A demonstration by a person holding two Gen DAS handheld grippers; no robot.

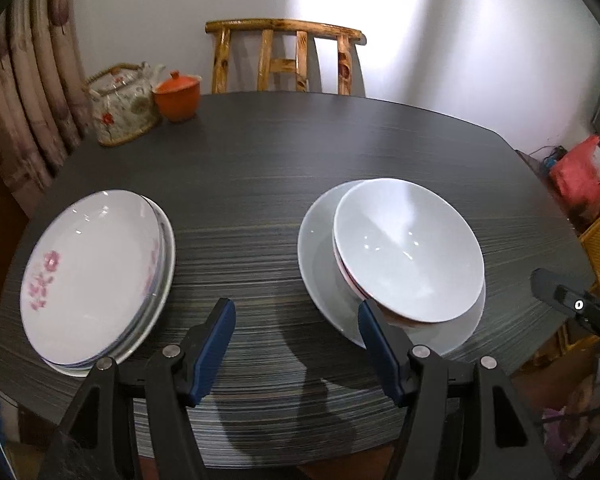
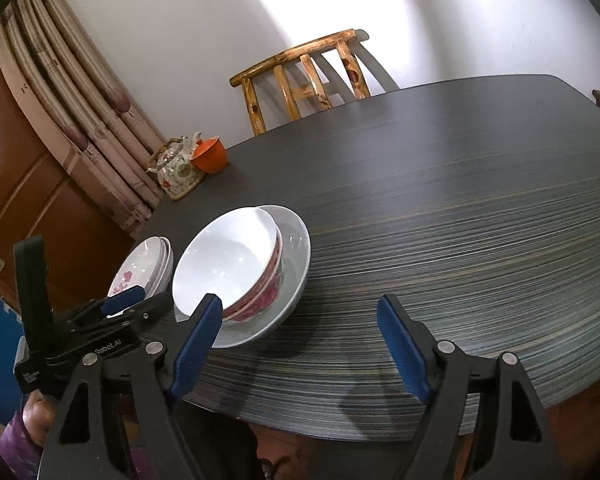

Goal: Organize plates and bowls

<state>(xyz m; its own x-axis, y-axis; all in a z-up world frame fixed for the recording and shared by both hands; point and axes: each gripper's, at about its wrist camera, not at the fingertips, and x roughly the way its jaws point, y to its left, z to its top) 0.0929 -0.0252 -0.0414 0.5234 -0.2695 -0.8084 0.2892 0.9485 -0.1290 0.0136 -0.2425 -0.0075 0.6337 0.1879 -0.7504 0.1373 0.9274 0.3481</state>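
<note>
A stack of white plates with pink flowers (image 1: 92, 272) sits at the table's front left; it also shows in the right wrist view (image 2: 140, 268). Stacked bowls, white inside and red-patterned outside (image 1: 408, 248), rest in a wide pale grey dish (image 1: 320, 264); the bowls (image 2: 236, 260) and the dish (image 2: 296, 240) also show in the right wrist view. My left gripper (image 1: 296, 344) is open and empty above the table's front edge, between the two stacks. My right gripper (image 2: 300, 340) is open and empty, just right of the bowls.
A dark wood-grain table (image 1: 260, 168) carries a floral teapot (image 1: 120, 108) and an orange lidded cup (image 1: 178, 94) at the back left. A wooden chair (image 1: 284, 56) stands behind it. Curtains (image 1: 28, 92) hang on the left. Red bags (image 1: 580, 172) lie to the right.
</note>
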